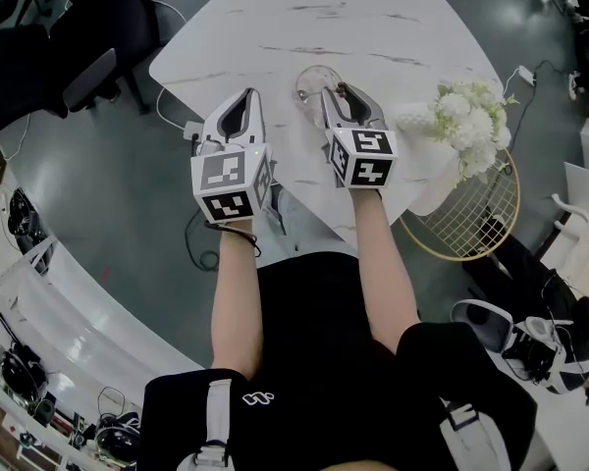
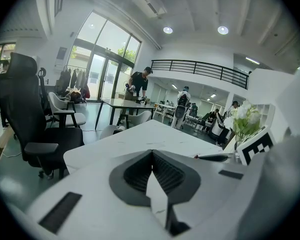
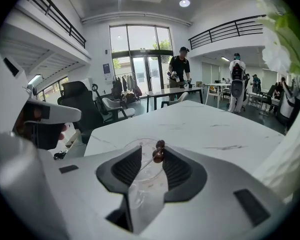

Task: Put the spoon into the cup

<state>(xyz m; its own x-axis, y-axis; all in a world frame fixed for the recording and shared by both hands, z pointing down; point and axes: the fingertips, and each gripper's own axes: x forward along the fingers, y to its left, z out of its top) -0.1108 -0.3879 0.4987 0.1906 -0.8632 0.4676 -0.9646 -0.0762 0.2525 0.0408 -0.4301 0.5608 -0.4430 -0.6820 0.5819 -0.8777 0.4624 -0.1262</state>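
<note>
The right gripper (image 3: pixel 151 151) hangs over the clear cup (image 1: pixel 309 81) on the white table (image 1: pixel 373 27). Its jaws stand apart and do not clamp anything. Between them the spoon (image 3: pixel 159 154) sits in the cup. Its thin handle slants up from the glass, from lower left to upper right in the right gripper view, and its brown knobbed end lies uppermost, close to the right-hand pad. The left gripper (image 2: pixel 151 153) is just beside, its jaws closed on nothing. Flowers (image 1: pixel 466 116) stand nearby.

clear glossy cup (image 1: pixel 312 81) on smooth marble-look table (image 1: pixel 373 27).
</note>
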